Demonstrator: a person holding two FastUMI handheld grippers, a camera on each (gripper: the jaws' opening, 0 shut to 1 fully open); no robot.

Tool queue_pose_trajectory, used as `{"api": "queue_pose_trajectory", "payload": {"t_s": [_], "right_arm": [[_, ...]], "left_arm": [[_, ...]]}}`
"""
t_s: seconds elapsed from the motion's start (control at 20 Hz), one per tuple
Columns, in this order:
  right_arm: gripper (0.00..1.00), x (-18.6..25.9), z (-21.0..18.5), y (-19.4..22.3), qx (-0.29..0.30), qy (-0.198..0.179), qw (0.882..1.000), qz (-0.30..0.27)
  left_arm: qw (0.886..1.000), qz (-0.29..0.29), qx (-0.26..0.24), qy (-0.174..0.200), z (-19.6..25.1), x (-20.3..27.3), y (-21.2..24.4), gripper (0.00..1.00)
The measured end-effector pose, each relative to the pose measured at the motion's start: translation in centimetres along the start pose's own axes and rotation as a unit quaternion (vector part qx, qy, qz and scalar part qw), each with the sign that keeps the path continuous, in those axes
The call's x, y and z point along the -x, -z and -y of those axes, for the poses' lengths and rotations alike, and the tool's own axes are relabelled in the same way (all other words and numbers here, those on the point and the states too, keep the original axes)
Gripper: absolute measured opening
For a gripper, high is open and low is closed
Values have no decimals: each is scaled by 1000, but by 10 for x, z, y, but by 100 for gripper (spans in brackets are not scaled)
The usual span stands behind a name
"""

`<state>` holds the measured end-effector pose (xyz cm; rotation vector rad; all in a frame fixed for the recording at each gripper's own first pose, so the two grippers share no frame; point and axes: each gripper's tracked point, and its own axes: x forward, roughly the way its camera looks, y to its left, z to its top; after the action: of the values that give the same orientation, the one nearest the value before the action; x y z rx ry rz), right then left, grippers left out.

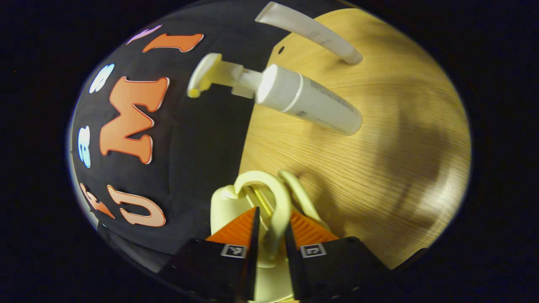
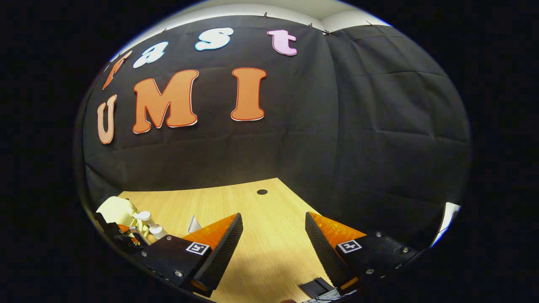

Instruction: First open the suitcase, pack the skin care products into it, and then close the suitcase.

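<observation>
In the left gripper view my left gripper [image 1: 271, 229] is shut on the pale cream loop handle [image 1: 281, 202] of the small cream suitcase [image 1: 225, 206], which sits at the edge of the wooden table. Beyond it stand a white pump bottle [image 1: 309, 103] and a white tube [image 1: 313, 33]. In the right gripper view my right gripper [image 2: 273, 235] is open above the table with nothing between its fingers. Far to its left are the suitcase [image 2: 114, 208], the left gripper [image 2: 122, 235], the pump bottle [image 2: 145, 219] and the tube [image 2: 193, 225].
The wooden table [image 2: 269, 252] has a small round hole [image 2: 262, 192] near its back edge. A flat black object [image 2: 316, 288] lies on the table just under the right gripper. The black cloth wall stands close behind the table.
</observation>
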<state>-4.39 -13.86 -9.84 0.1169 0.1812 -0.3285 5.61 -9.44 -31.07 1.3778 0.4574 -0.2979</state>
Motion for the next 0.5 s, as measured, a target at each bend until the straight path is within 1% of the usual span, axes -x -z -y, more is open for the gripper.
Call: {"api": "queue_pose_trajectory", "payload": {"t_s": [0.05,0.1,0.15,0.2,0.3,0.35,0.45,0.5], "right_arm": [[95,0,-4,0,-2,-4,1000,-1],[95,-1,-7,-1,-3,-8,1000,-1],[95,-3,-11,-3,-1,-11,1000,4],[95,-6,-15,-5,2,-12,1000,8],[95,-7,-26,-8,2,-21,1000,10],[95,-8,-34,-12,-2,-26,1000,11],[95,-10,-50,-20,-1,-35,999,14],[95,-10,-58,-25,1,-37,999,16]], "left_arm": [[1000,4,-26,-3,-3,0,-6,26],[999,0,-34,-10,-7,3,-8,16],[1000,7,-19,-13,-12,2,-12,9],[1000,6,6,-1,-14,7,-7,2],[998,9,62,15,-27,11,-6,2],[995,12,98,29,-29,13,-8,2],[982,26,174,69,-34,20,-13,2],[976,31,201,80,-38,22,-12,2]]}}
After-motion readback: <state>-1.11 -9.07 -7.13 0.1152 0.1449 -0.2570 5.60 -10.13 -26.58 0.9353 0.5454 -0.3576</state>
